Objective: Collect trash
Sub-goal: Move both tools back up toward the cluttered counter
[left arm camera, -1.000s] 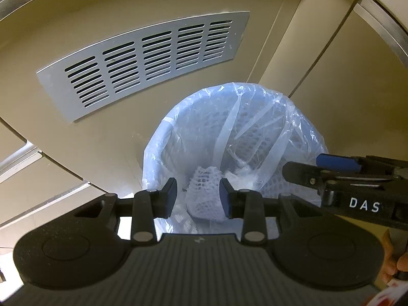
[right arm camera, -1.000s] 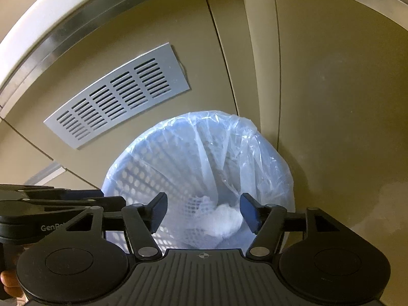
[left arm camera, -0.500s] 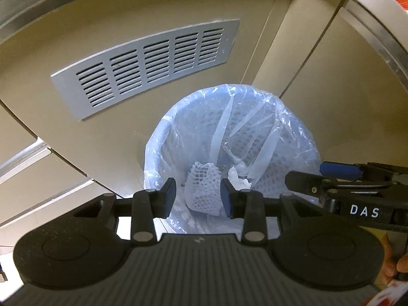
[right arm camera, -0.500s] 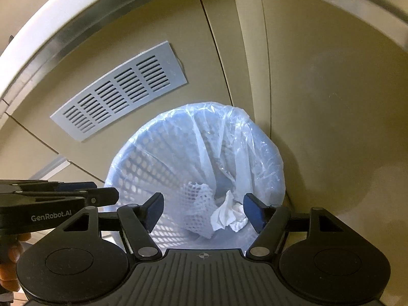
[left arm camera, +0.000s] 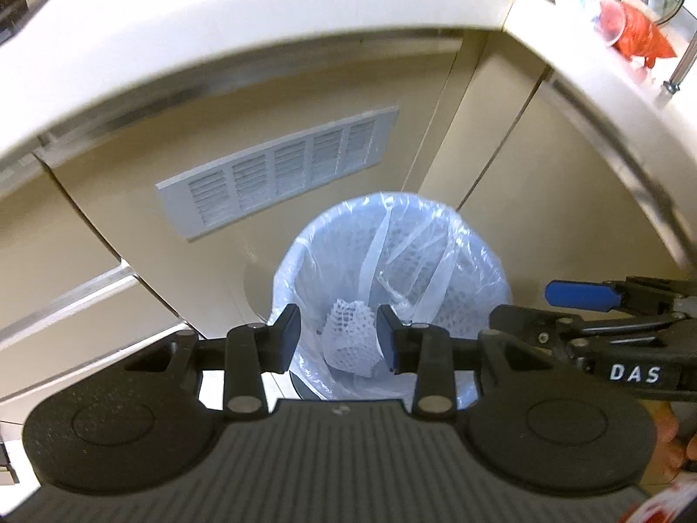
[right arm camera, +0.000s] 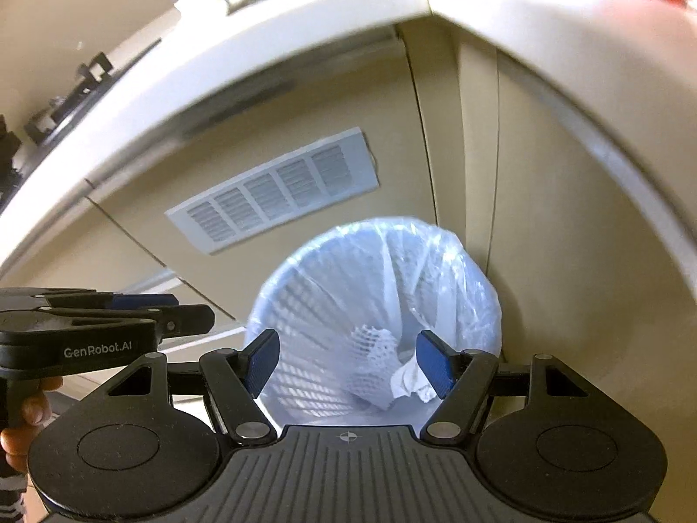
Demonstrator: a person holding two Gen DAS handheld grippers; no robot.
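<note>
Left wrist view: white foam-net wrapper (left arm camera: 350, 340) and crumpled white paper (right arm camera: 409, 385) lie inside the bag-lined perforated bin (left arm camera: 488, 270), lower centre. Left tongs (left arm camera: 339, 340) and right tongs (right arm camera: 347, 364) both gape empty above it. Beige cabinet (left arm camera: 130, 200) and pale tabletop (left arm camera: 261, 22) edge crowd upper frame; open room only toward the camera.

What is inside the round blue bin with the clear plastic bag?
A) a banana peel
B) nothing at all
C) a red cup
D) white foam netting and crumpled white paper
D: at the bottom of the round blue bin with the clear plastic liner lie a piece of white foam netting and a crumpled white paper.
</note>
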